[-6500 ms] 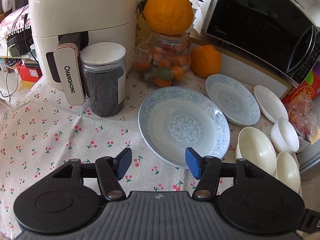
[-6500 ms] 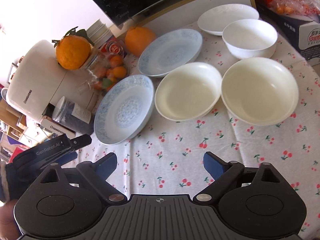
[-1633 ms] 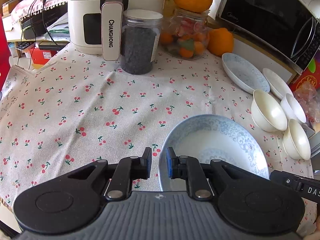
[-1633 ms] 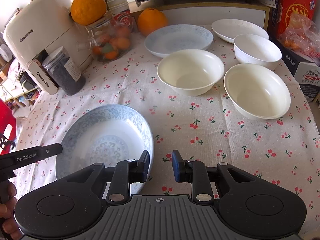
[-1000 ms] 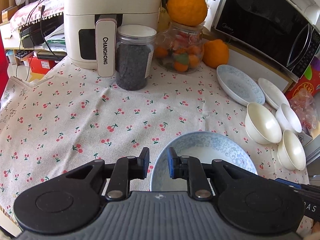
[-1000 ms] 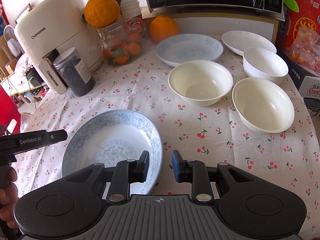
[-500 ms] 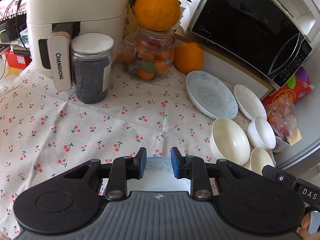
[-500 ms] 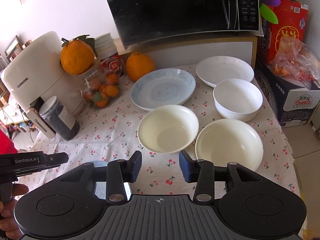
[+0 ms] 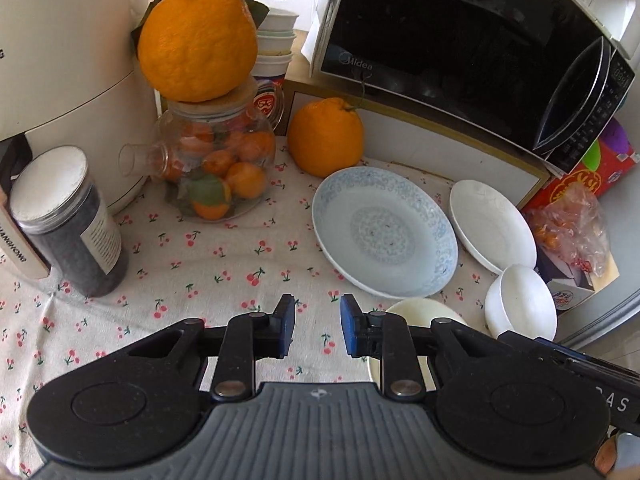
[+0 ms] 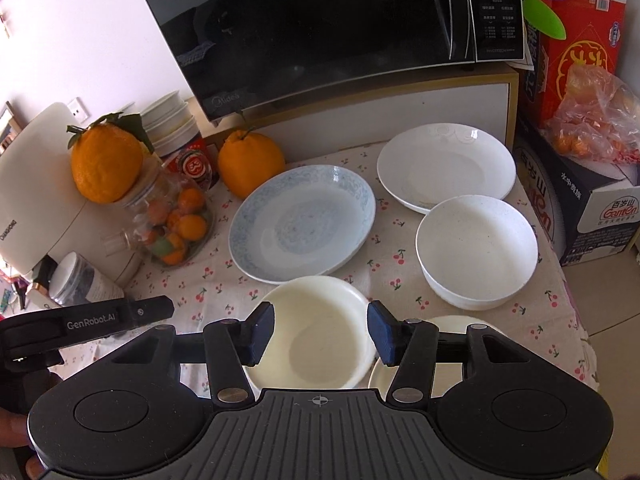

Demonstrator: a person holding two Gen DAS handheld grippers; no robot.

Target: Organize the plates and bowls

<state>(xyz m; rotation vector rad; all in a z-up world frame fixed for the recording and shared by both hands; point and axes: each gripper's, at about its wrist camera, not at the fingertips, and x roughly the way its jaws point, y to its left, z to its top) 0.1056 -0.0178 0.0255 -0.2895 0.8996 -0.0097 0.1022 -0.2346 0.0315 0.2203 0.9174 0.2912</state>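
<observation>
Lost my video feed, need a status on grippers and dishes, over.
Left gripper and right gripper both empty, nothing between pads. Blue plate, white plate, three bowls unstacked on cloth. Cream bowl under right gripper. No obstruction.

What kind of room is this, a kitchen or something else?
Most likely a home kitchen or dining corner: a microwave stands behind a cloth-covered table with plates and bowls, beside an air fryer and a jar of fruit.

Home kitchen: microwave (image 10: pixel 320 28), air fryer (image 9: pixel 60 48), fruit jar (image 9: pixel 216 168), cherry-print tablecloth (image 9: pixel 208 264) w/ dishes
</observation>
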